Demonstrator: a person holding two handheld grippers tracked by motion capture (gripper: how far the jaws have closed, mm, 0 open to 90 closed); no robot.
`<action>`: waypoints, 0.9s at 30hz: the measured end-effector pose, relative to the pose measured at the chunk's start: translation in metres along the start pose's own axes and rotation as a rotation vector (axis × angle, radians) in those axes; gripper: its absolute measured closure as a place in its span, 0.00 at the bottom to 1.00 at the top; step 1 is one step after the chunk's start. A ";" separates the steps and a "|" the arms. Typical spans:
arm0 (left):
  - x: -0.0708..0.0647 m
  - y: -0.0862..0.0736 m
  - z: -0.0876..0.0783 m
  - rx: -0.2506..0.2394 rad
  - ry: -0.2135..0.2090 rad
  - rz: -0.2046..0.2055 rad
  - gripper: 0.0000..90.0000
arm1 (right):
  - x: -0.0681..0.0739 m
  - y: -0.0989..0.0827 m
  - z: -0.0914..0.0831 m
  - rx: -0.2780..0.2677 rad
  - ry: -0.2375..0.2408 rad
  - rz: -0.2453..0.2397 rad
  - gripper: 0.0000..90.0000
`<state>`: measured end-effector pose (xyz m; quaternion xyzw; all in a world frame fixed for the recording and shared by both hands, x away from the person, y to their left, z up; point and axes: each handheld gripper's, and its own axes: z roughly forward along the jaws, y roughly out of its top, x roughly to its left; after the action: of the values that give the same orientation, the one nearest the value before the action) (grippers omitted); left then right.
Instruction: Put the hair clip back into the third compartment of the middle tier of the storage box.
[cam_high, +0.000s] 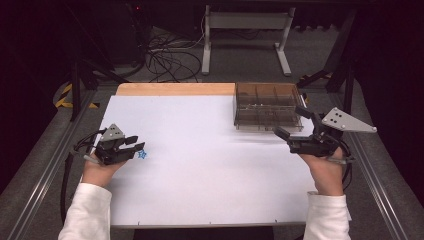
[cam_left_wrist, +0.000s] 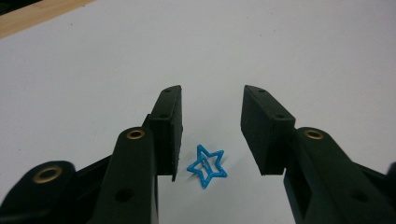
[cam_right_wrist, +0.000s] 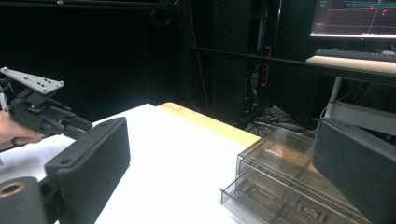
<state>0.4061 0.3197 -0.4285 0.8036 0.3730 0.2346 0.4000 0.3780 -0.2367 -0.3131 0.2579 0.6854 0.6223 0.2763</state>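
Note:
A small blue star-shaped clip (cam_left_wrist: 207, 165) lies flat on the white table sheet (cam_high: 200, 150); in the high view the star (cam_high: 142, 154) sits just right of my left gripper (cam_high: 135, 143). That left gripper (cam_left_wrist: 212, 100) is open, its jaws straddling the star without touching it. My right gripper (cam_high: 291, 122) is open at the table's right side, held above the sheet just in front of a clear compartment box (cam_high: 266, 106). In the right gripper view its jaws stand wide apart, with the box (cam_right_wrist: 285, 182) between them and the left gripper (cam_right_wrist: 77, 125) farther off.
The clear smoky box has several compartments and stands at the back right of the sheet. A strip of bare wood (cam_high: 175, 89) runs along the table's far edge. Cables and a white desk frame (cam_high: 247, 22) lie on the floor beyond. A monitor (cam_right_wrist: 357, 17) glows at the right.

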 end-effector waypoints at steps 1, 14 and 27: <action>0.001 -0.001 0.001 0.010 -0.006 0.001 0.66 | 0.000 0.000 0.000 0.001 0.000 0.001 0.06; 0.014 -0.007 0.017 0.074 -0.034 -0.017 0.70 | 0.000 -0.001 0.002 0.012 0.005 -0.004 0.06; 0.018 -0.012 0.029 0.111 -0.071 -0.027 0.75 | 0.000 -0.001 0.002 0.013 0.012 -0.003 0.06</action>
<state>0.4318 0.3255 -0.4535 0.8274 0.3818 0.1795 0.3708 0.3794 -0.2354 -0.3144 0.2549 0.6917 0.6188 0.2715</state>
